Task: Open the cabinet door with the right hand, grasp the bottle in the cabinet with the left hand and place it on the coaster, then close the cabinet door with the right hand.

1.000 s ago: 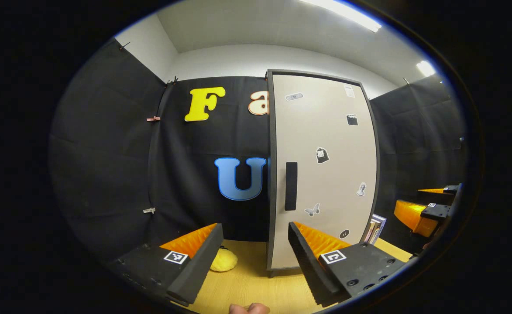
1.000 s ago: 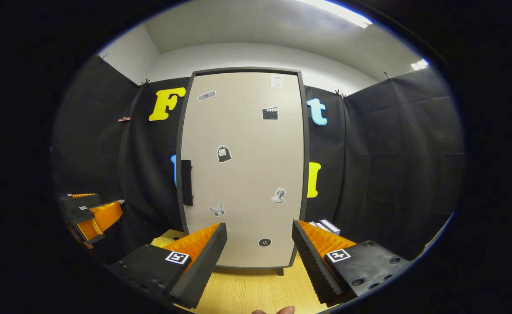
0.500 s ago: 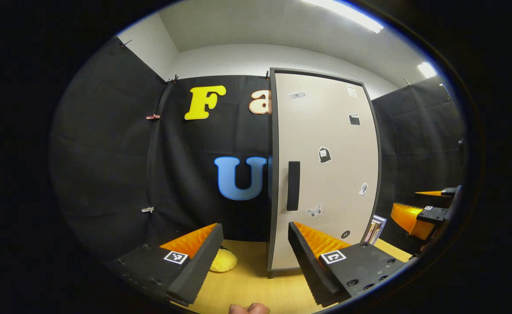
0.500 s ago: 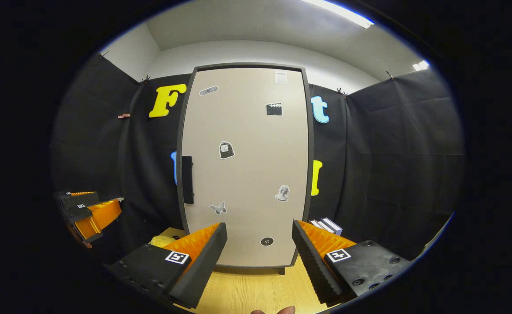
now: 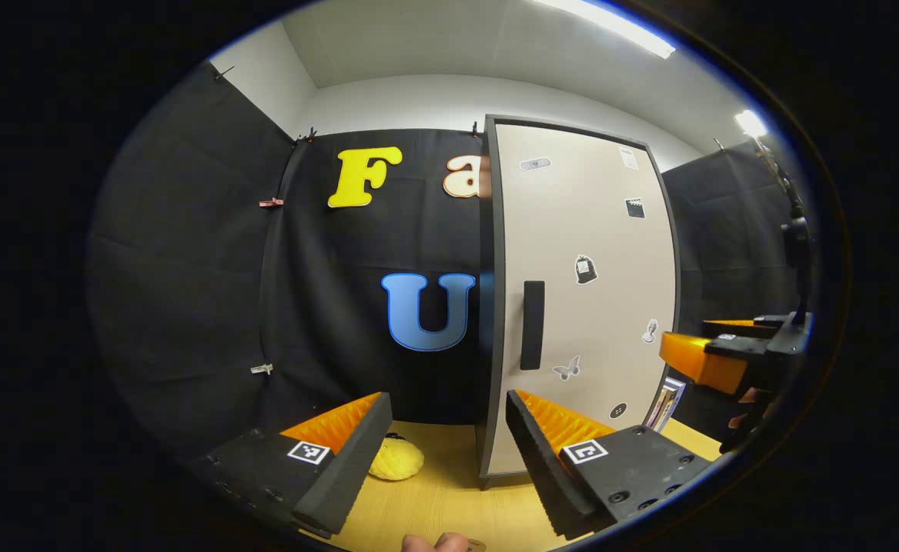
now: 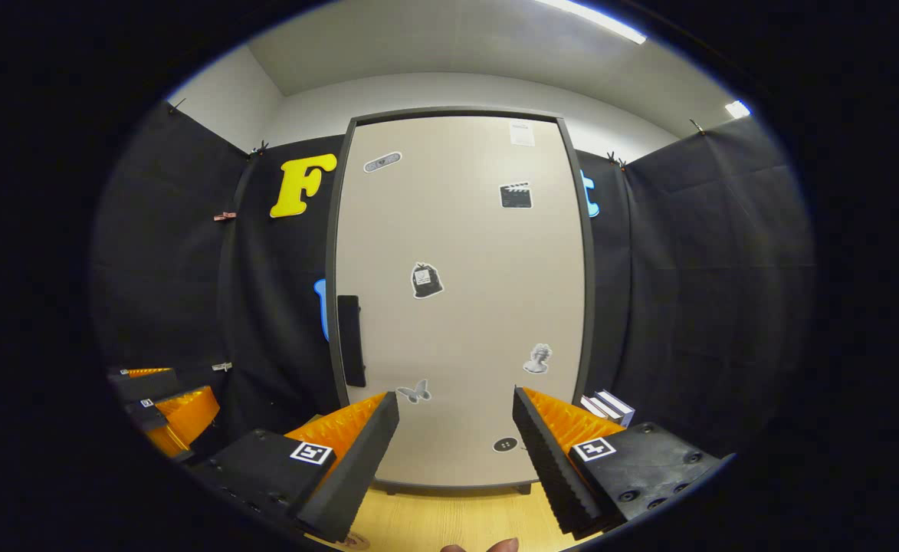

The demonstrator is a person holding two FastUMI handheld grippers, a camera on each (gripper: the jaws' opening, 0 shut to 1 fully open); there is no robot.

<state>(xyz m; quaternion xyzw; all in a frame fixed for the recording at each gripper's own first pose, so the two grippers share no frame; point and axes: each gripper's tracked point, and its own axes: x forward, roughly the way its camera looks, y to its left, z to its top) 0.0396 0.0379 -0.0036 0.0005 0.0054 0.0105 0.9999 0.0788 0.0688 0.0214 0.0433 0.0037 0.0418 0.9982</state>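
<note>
A tall beige cabinet (image 6: 460, 299) with a dark frame stands on the wooden table, its door shut and dotted with small stickers. A black vertical handle (image 6: 351, 340) sits at the door's left edge, also seen as the handle (image 5: 532, 325) in the left gripper view. My right gripper (image 6: 455, 418) is open, facing the door's lower part from close by. My left gripper (image 5: 447, 418) is open, left of the cabinet (image 5: 583, 291), with nothing between its fingers. The right gripper (image 5: 713, 356) shows at the far right of the left gripper view. The bottle is hidden.
A yellow soft object (image 5: 395, 460) lies on the wooden table (image 5: 438, 498) left of the cabinet. Books (image 6: 608, 406) stand to the cabinet's right. A person's fingertips (image 5: 434, 543) show at the bottom edge. Black cloth walls surround the booth.
My right gripper has moved forward and closer to the cabinet door, which looks larger now. In the left gripper view the right gripper has advanced toward the cabinet. The door stays shut.
</note>
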